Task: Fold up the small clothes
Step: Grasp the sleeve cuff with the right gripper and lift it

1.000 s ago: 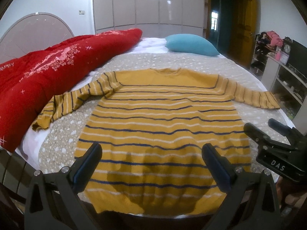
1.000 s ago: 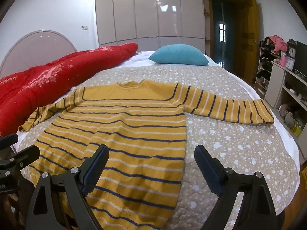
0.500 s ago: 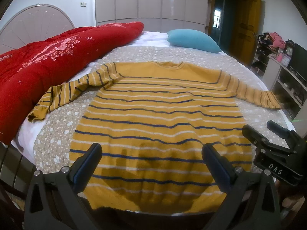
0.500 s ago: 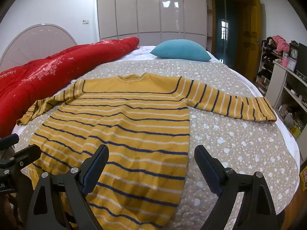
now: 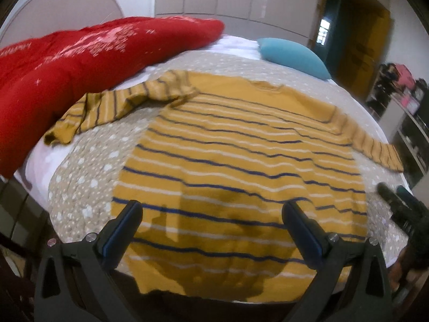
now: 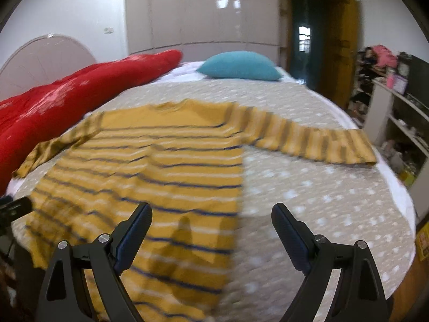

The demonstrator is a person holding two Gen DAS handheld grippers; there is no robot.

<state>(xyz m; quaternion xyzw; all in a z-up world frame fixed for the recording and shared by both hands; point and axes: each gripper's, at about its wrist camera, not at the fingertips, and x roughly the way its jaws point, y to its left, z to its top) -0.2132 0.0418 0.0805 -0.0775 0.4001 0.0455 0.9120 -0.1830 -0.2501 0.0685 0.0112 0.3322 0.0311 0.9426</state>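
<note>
Since the earlier frames both views have been shifted: the left view is now tilted and swung toward the red quilt (image 5: 80,61), and the right view is blurred by motion, while the sweater (image 5: 241,166) is seen lying where it was. The yellow striped sweater is spread flat, front up, on the dotted bedspread (image 6: 321,187) of the bed, neckline toward the blue pillow (image 6: 241,65). One sleeve is bunched and bent beside the red quilt; the other is stretched straight toward the shelves (image 6: 396,123) at the bed's far side. The left tool (image 5: 211,230) is held wide apart above the sweater's hem, nothing gripped between its fingers. The right tool (image 6: 211,230) is likewise spread wide and empty, over the sweater's side edge where it meets the bedspread. Shadows are cast on the knit below both tools.
</note>
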